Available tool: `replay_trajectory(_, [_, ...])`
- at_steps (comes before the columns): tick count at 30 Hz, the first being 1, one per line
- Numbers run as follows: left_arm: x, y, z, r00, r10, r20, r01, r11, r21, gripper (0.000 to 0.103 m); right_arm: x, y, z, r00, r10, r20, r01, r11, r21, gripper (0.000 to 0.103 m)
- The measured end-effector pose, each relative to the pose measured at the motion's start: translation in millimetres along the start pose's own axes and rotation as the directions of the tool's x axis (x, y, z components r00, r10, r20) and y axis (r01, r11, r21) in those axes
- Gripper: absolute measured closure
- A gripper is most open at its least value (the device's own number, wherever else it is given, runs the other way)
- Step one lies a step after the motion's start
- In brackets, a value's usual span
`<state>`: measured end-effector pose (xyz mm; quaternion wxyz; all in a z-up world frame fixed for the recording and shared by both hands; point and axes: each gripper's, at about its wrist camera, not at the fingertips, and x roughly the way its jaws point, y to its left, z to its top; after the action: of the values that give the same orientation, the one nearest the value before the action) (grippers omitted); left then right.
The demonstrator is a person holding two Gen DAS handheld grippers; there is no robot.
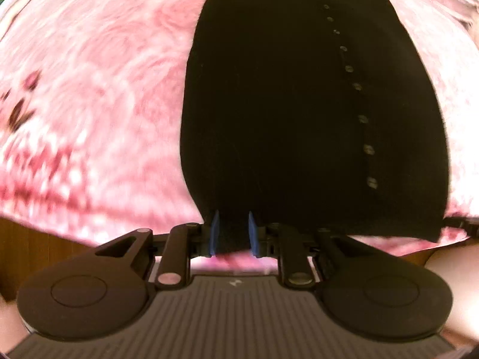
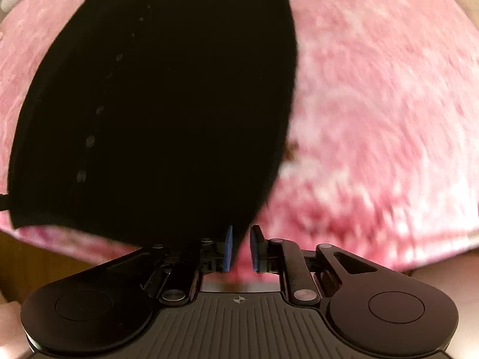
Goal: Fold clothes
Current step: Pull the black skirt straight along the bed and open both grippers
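Now the risk: the black garment (image 1: 299,104) could slip, because the right hand-held gripper (image 2: 241,248) stands parted with only the hem's corner between its pads. The left hand-held gripper (image 1: 233,233) has hem cloth between barely parted pads, the garment stretching ahead over the pink blanket (image 1: 89,89).

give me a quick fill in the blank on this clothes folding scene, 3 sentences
1. The black garment lies on a fuzzy blanket whose colour is ____.
2. A row of small ____ runs down the garment.
3. The left claw has the garment's ____ edge between its blue pads, and the right claw is at that same edge.

Missing words: pink; buttons; near
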<state>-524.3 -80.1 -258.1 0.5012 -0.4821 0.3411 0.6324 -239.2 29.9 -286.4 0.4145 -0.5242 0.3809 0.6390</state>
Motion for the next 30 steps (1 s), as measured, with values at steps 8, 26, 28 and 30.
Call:
replay_trajectory(8, [-112, -47, -29, 0.993, 0.021, 0.113, -0.019, 1.0, -0.016, 0.076, -97, -23, -26, 0.988, 0.045, 0.147, -0.058, 0.995, 0.083, 0.037])
replay_trajectory(26, [-235, -82, -47, 0.946, 0.074, 0.317, -0.075, 0.997, -0.01, 0.07, -232, 7, -31, 0.924, 0.107, 0.368, -0.108, 0.994, -0.016, 0.036])
replay_trajectory(28, [-240, -87, -49, 0.945, 0.071, 0.32, -0.075, 0.997, 0.0, 0.071, -233, 10, -34, 0.924, 0.115, 0.364, -0.114, 0.993, -0.023, 0.036])
replay_trajectory(30, [-242, -91, -51, 0.945, 0.064, 0.321, -0.071, 0.997, 0.011, 0.07, -231, 10, -37, 0.928, 0.119, 0.354, -0.12, 0.993, -0.021, 0.036])
